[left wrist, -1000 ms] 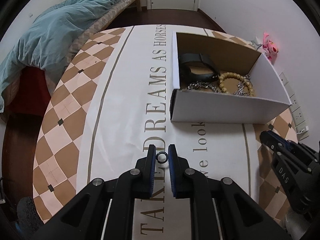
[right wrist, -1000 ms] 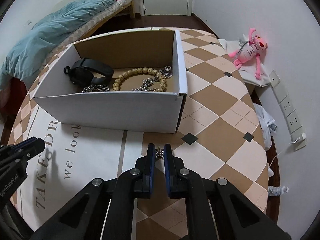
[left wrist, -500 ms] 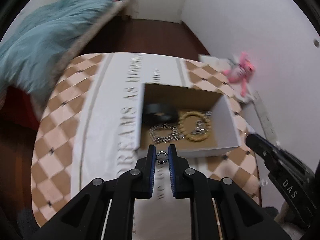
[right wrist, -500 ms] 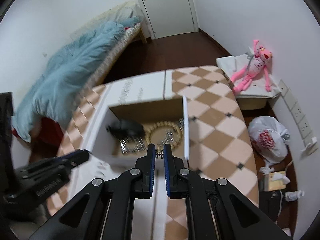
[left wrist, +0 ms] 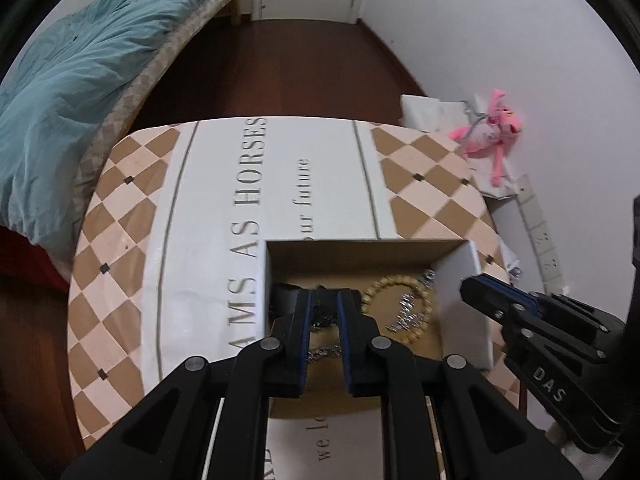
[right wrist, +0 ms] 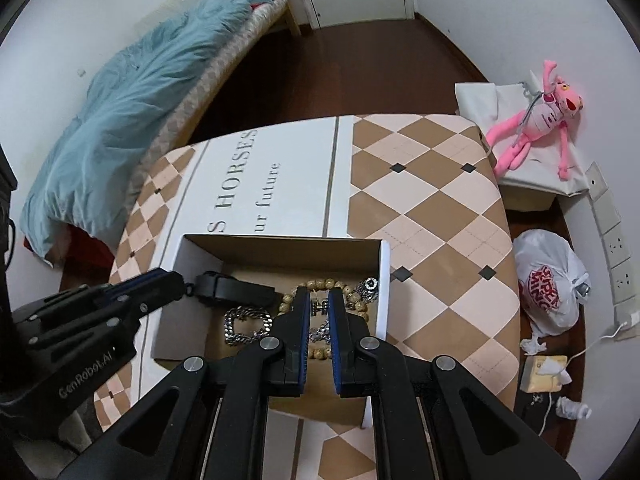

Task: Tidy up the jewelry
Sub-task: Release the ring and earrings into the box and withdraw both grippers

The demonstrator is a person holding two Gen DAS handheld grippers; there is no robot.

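The table (right wrist: 432, 216), under a checked cloth, carries an open cardboard box (right wrist: 383, 280) near its front edge, already holding a black watch (right wrist: 234, 289), a silver chain (right wrist: 246, 322) and a bead bracelet (right wrist: 352, 300). Both tools hover over it, tilted down. The right hand-held gripper (right wrist: 319, 307) pinches a small metal piece. The left hand-held gripper (left wrist: 323, 306) looks slightly parted; its ring seems absent, though I cannot be sure. Releasing too high could bounce the piece off the wall

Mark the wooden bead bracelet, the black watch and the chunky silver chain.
wooden bead bracelet (right wrist: 352, 294): right wrist view, beads beside right finger.
black watch (right wrist: 230, 287): right wrist view, on its strap.
silver chain (right wrist: 246, 325): right wrist view, on its links.
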